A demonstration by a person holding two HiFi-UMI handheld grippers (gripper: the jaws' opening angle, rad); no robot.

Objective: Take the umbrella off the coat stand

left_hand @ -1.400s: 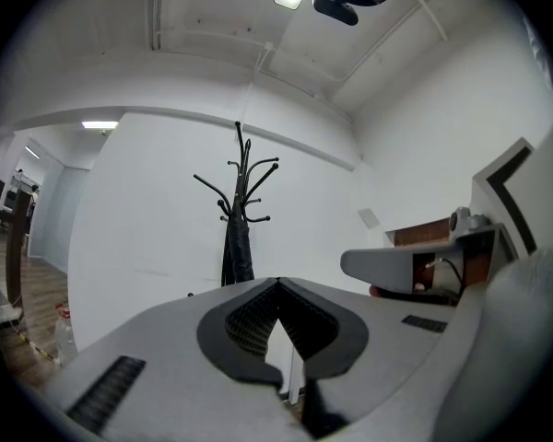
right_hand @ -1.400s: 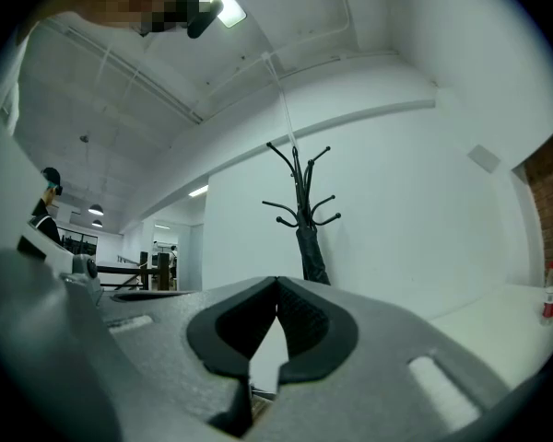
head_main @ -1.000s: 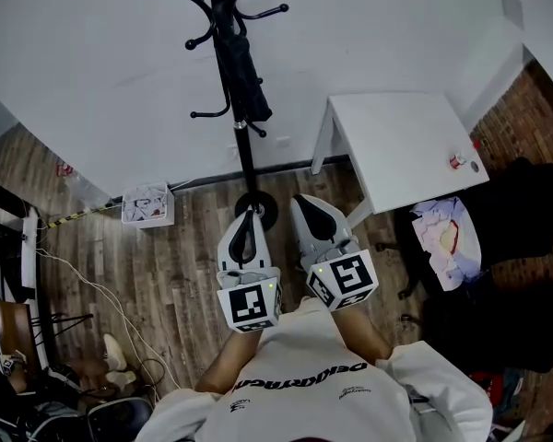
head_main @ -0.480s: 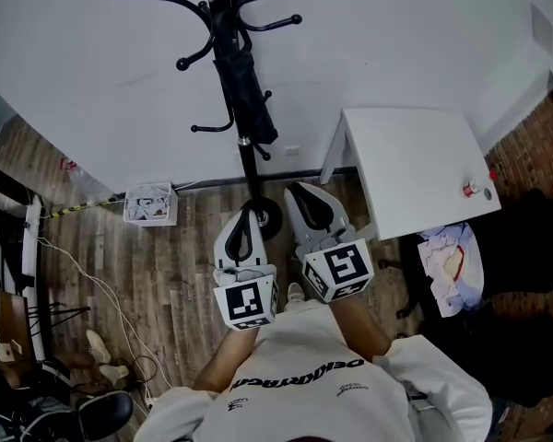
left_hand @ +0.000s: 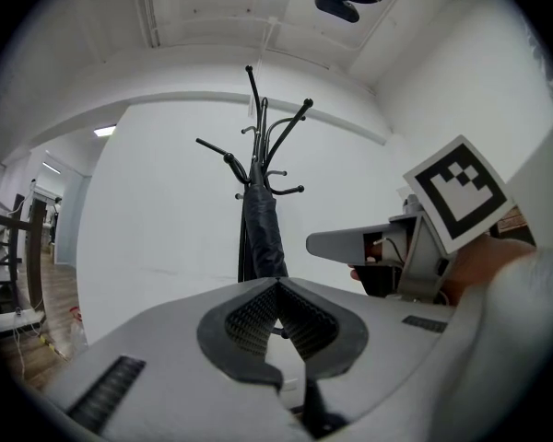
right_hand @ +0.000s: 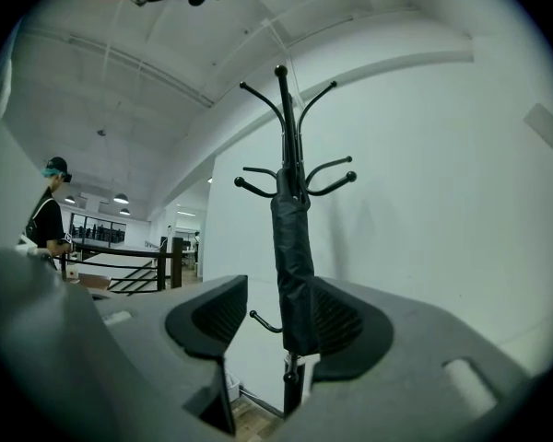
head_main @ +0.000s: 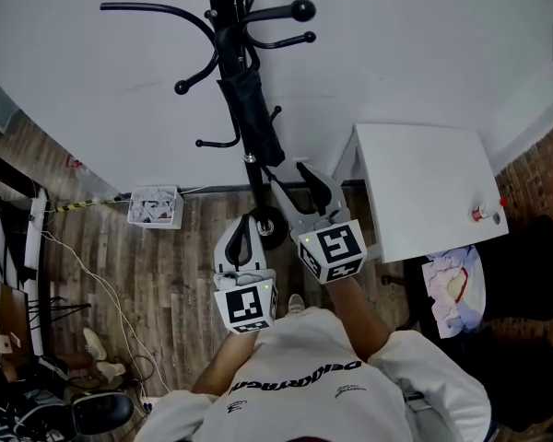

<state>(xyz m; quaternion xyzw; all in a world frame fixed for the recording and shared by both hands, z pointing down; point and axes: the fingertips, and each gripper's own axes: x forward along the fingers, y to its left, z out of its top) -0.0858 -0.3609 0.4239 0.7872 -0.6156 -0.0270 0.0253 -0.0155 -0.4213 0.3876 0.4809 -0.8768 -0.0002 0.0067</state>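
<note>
A black coat stand [head_main: 229, 26] rises against the white wall, and a folded black umbrella [head_main: 251, 118] hangs down along its pole. My left gripper [head_main: 246, 217] is shut and empty, held level short of the stand's round base. My right gripper [head_main: 295, 180] reaches further, just right of the pole below the umbrella, and its jaws are opening. In the right gripper view the umbrella [right_hand: 293, 265] hangs beyond the gap between the open jaws, near the right pad, untouched. In the left gripper view the umbrella [left_hand: 261, 238] hangs straight ahead above the closed tips.
A white table [head_main: 424, 191] stands right of the stand with a small red-topped item [head_main: 484, 215] on it. A white basket [head_main: 152, 205] sits by the wall and cables [head_main: 83, 284] trail over the wooden floor. Clothes [head_main: 452, 279] lie at the right. A person [right_hand: 48, 219] stands far off.
Both grippers have moved toward the coat stand, the right one further. The right gripper's jaws have gone from shut to open. The left stays shut.
</note>
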